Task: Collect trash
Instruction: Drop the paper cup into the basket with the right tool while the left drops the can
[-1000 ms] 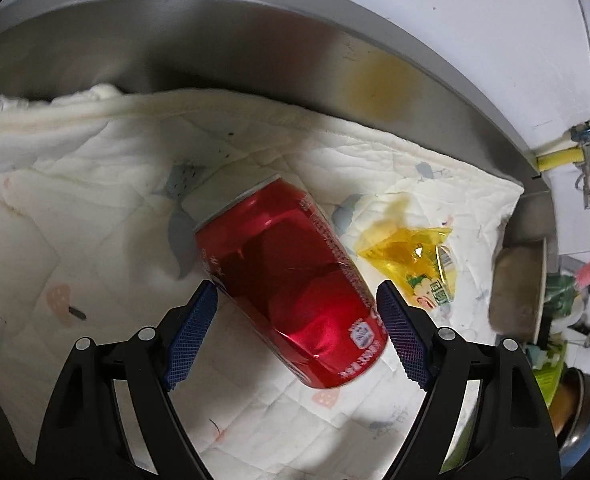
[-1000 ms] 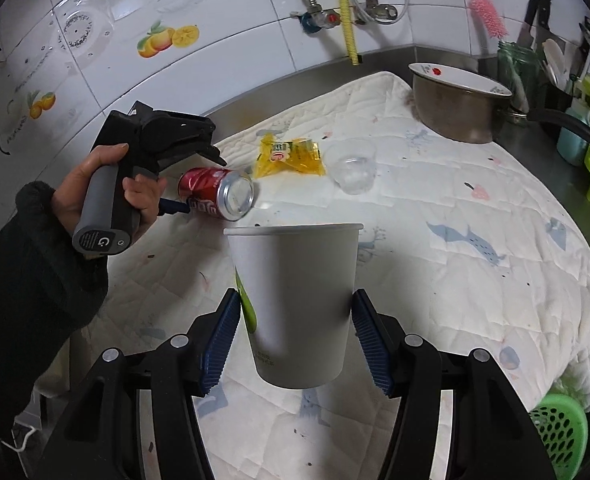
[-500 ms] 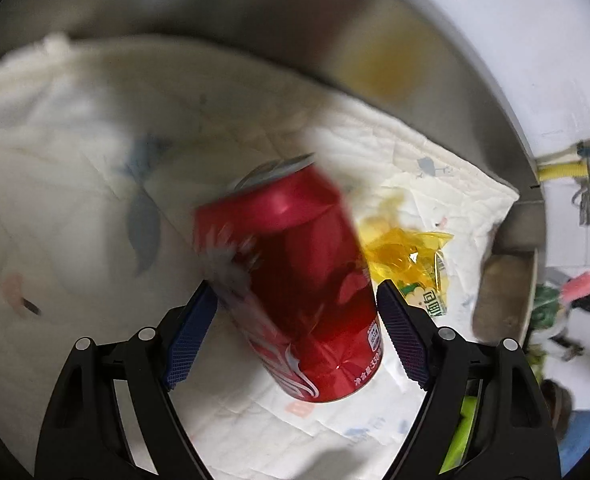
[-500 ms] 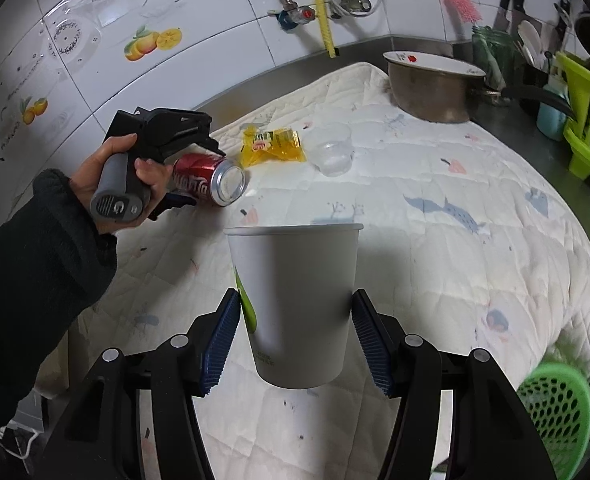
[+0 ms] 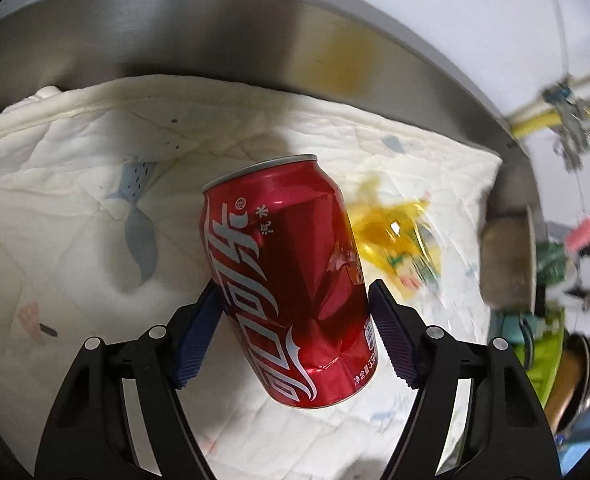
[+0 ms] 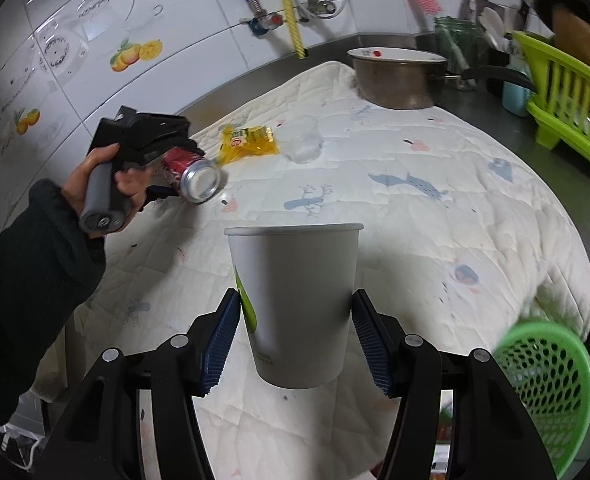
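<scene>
Red can (image 5: 291, 276): dented, tilted, between the left tongs (image 5: 295, 332), whose jaws have just been closing onto it, above the quilted surface (image 5: 75, 200). Paper cup (image 6: 295, 304): held in right tongs (image 6: 295, 340). Green basket (image 6: 551, 384): below surface edge. Risk: dented can slipping from pads, judged.

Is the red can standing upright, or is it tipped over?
Tipped. In the right wrist view the red can lies tilted between the left gripper's fingers, its silver end facing sideways, low over the quilt.

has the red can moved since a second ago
Yes. The red can has lifted off the quilt, left gripper closing on it. It sits farther left of the yellow wrapper than before.
</scene>
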A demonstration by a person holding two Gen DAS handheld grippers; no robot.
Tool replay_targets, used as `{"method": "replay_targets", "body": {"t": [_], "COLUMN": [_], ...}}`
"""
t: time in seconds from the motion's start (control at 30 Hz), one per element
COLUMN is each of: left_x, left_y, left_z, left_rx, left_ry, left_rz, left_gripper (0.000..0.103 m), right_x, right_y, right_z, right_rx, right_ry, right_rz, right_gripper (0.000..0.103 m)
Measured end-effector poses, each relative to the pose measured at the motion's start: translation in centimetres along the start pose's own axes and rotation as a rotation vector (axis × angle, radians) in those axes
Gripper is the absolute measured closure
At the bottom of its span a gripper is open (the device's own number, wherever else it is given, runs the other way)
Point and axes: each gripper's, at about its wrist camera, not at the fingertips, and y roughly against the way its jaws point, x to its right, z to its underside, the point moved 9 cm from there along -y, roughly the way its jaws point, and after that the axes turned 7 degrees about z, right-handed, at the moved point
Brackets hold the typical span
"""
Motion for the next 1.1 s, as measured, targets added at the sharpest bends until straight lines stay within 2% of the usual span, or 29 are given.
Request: {"method": "replay_targets", "body": {"t": [0.17,0.27,0.37,0.6,0.7,0.9,0.97,1.1], "left_x": [1.8,2.8,4.1,8.6,10.3,13.3,14.5,16.6], "left_y": [2.6,3.9,5.2,7.7,8.3,7.8,7.8,7.5], "left_z": [3.0,5.6,8.8,18.4,22.8,29.5,31.3,34.9], "left_rx": [-0.017,-0.055,-0.099,-0.198,-0.245,-0.326,-0.34,-0.376], "left_ry": [-0.189,-0.278,-0.356,-0.577,-0.654,-0.778,-0.825,-0.921], "left_rz": [0.033,0.069,0.117,0.238,0.274,0.317,0.328,0.345], "left_gripper": [0.031,0.032,0.032,0.032,0.032,0.033,0.033,0.033], "right_x": [2.4,4.3,7.1,14.9,17.4,20.5,21.0,21.1], "right_y": [2.2,3.6,5.7,9.8,10.5,9.7,9.7,10.8], "right_z": [2.1,3.8,5.8,11.4,13.3,16.1,16.7,17.2], "right_rx": [0.021,0.026,0.037,0.01,-0.004,-0.045,-0.039,-0.007], "right_ry": [-0.053,-0.105,-0.153,-0.289,-0.337,-0.4,-0.423,-0.451], "right_rz": [0.06,0.091,0.179,0.368,0.413,0.443,0.44,0.434], "right_gripper": [0.047,0.047,0.047,0.047,0.046,0.046,0.036,0.034]}}
